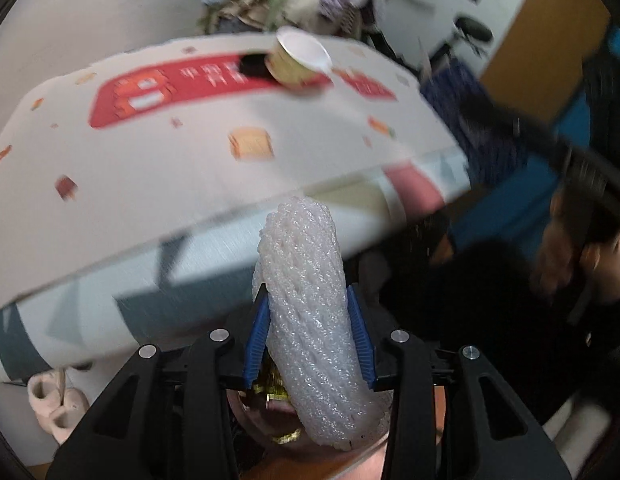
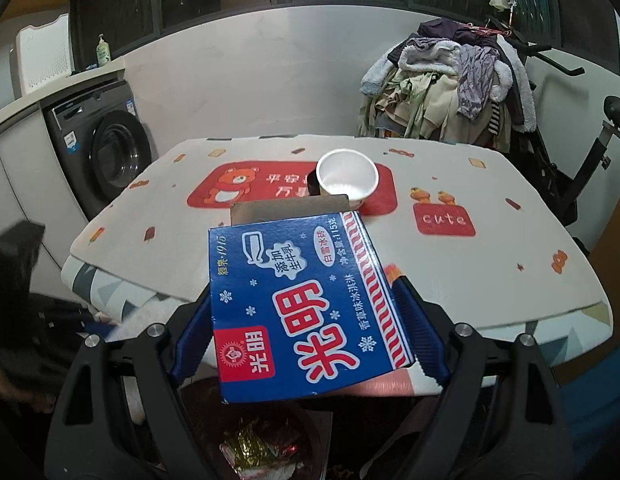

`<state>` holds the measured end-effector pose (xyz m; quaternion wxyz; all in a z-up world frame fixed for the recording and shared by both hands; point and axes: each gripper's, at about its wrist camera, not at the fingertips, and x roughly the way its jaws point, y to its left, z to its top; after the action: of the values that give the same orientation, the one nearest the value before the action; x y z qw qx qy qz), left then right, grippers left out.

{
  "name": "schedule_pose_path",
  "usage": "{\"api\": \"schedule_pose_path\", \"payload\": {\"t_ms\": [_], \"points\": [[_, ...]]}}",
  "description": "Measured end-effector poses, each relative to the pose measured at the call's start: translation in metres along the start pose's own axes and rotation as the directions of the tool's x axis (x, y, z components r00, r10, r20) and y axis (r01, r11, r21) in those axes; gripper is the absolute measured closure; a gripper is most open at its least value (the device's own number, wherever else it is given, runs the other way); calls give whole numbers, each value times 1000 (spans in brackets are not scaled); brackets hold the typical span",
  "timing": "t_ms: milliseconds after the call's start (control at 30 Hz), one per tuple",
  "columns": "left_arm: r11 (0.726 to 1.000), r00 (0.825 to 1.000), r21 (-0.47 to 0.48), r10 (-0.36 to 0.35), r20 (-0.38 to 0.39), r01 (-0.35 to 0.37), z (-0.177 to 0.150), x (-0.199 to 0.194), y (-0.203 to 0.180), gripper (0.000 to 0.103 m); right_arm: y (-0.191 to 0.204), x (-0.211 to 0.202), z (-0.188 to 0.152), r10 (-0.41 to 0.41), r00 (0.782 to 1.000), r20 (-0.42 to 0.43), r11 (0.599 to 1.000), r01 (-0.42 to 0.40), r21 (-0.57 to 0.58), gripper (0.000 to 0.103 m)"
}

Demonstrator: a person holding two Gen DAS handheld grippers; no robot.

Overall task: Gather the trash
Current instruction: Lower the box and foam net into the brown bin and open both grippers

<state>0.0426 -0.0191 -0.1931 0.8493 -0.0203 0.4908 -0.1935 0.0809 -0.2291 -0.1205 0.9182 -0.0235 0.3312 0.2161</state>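
Observation:
My left gripper (image 1: 305, 300) is shut on a white foam net sleeve (image 1: 310, 312) and holds it off the near edge of the table (image 1: 149, 168). My right gripper (image 2: 303, 292) is shut on a blue ice-cream carton (image 2: 301, 304) with its end flap open, held at the table's near edge (image 2: 470, 272). A white paper cup (image 2: 347, 178) stands upright at the middle of the table; it also shows in the left wrist view (image 1: 299, 60). Below both grippers is a bin holding shiny wrappers (image 2: 253, 452), also seen in the left wrist view (image 1: 269, 390).
A washing machine (image 2: 105, 152) stands left of the table. A heap of clothes (image 2: 450, 84) lies behind it, with an exercise bike (image 2: 582, 168) to the right. Slippers (image 1: 53, 408) lie on the floor. The other hand and gripper (image 1: 570, 220) are at the right in the left wrist view.

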Motion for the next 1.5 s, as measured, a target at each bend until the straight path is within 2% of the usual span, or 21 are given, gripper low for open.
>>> {"api": "schedule_pose_path", "payload": {"t_ms": [133, 200, 267, 433, 567, 667, 800, 867, 967, 1100, 1200, 1267, 1500], "points": [[1000, 998, 10, -10, -54, 10, -13, 17, -5, 63, 0, -7, -8, -16, 1000, -13, 1000, 16, 4, 20], [1000, 997, 12, -23, -71, 23, -18, 23, -6, 58, -2, -10, -11, -24, 1000, -15, 1000, 24, 6, 20], [1000, 997, 19, -21, -73, 22, -19, 25, -6, 34, -2, -10, -13, -29, 999, -22, 1000, 29, 8, 20], [999, 999, 3, -35, 21, 35, -16, 4, -4, 21, -1, -7, -21, -23, 999, -41, 1000, 24, 13, 19], [1000, 989, 11, 13, 145, -15, -14, -30, -1, 11, 6, 1, -32, 7, 997, -73, 1000, -7, 9, 19], [998, 969, 4, 60, 242, -63, -19, -58, 4, 7, 13, 7, -39, 29, 995, -96, 1000, -29, -2, 19], [991, 937, 7, 125, 327, -135, -29, -79, 7, 6, 30, 16, -51, 68, 989, -133, 997, -73, -31, 19], [987, 918, -5, 153, 367, -162, -38, -84, 10, 6, 38, 21, -58, 90, 984, -156, 994, -97, -40, 19], [983, 905, -43, 180, 386, -177, -52, -83, 13, 6, 53, 31, -74, 127, 971, -203, 988, -142, -60, 19], [980, 905, -80, 198, 378, -181, -53, -80, 21, 6, 71, 45, -86, 119, 956, -268, 978, -160, -135, 19], [980, 917, -102, 194, 349, -168, -51, -74, 27, 6, 80, 57, -93, 104, 943, -317, 971, -165, -172, 19], [980, 918, -114, 192, 346, -162, -50, -73, 30, 6, 84, 64, -97, 94, 934, -344, 969, -165, -183, 19], [979, 924, -130, 192, 331, -157, -50, -70, 34, 6, 94, 71, -107, 78, 916, -393, 960, -176, -220, 19]]}}
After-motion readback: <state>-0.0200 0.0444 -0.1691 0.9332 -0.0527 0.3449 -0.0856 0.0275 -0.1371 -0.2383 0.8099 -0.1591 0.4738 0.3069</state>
